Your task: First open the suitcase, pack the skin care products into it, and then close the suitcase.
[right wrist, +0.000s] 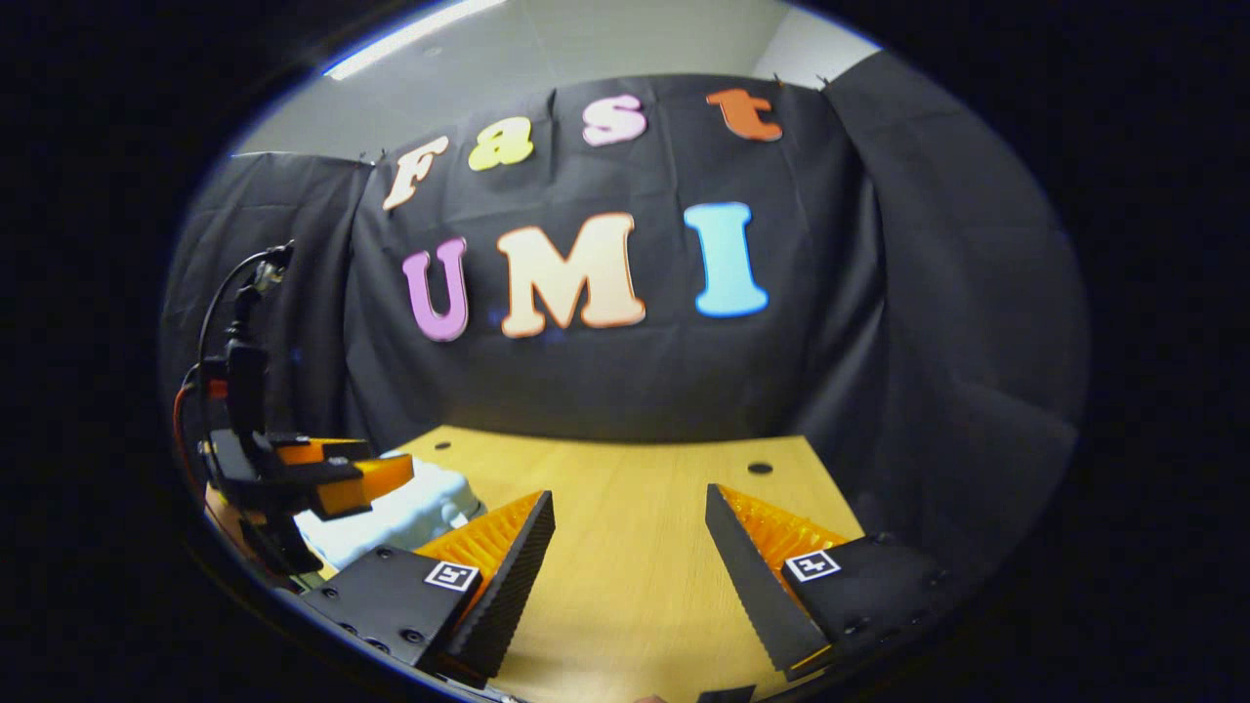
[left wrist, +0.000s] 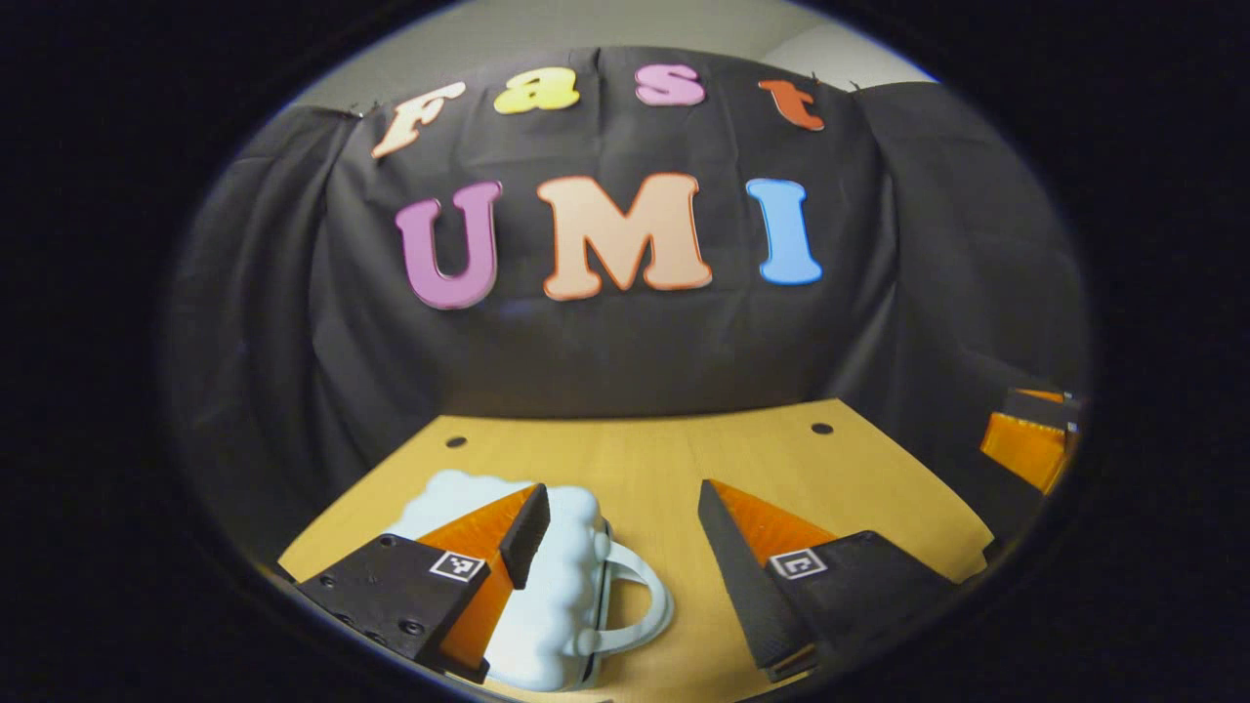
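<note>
Suitcase apparently shut on desk; left claw and right claw both agape, poised to open it.

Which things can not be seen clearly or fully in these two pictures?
- Suitcase, left gripper view: its left part sits behind the left tool's finger; its bottom is cut off by the picture's edge. Open or closed: cannot tell.
- Suitcase, right gripper view: the left tool in front covers part of it.
- Right tool, left gripper view: cut off at the right edge.
- Table: near edge cut off in both views.
</note>
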{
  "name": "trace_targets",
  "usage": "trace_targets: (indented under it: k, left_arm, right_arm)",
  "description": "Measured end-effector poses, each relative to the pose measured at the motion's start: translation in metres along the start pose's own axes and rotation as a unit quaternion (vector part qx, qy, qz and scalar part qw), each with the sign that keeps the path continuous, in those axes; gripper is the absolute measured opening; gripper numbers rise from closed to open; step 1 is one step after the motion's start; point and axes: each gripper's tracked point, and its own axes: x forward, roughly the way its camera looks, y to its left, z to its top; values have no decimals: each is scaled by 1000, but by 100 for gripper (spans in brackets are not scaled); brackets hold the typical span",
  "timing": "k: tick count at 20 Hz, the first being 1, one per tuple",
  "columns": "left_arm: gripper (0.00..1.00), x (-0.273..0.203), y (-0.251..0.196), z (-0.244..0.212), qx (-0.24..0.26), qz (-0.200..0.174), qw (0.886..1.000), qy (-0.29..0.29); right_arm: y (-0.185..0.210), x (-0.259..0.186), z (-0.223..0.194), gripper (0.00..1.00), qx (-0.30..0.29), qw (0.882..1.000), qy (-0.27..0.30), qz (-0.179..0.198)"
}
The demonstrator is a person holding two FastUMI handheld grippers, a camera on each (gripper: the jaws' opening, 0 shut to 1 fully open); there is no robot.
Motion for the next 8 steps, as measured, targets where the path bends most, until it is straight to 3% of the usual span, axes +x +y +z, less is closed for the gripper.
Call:
trace_targets:
  k: [2,4,5,6,8]
  left_arm:
    - [92,-13,-1,39,-5,-7,999,-54]
    - [94,-24,6,62,0,-15,997,-75]
    - [100,-27,11,71,1,-16,997,-81]
    - [95,-30,16,75,1,-15,996,-84]
    - [100,-35,22,80,-1,-21,996,-88]
  right_arm:
    - [15,-2,39,97,-4,998,-56,-4]
    - [32,-8,65,98,-8,996,-90,-10]
    - [45,-11,73,94,-11,995,-101,-2]
    - [56,-13,79,97,-17,994,-110,2]
    - [69,-16,90,98,-29,992,-125,0]
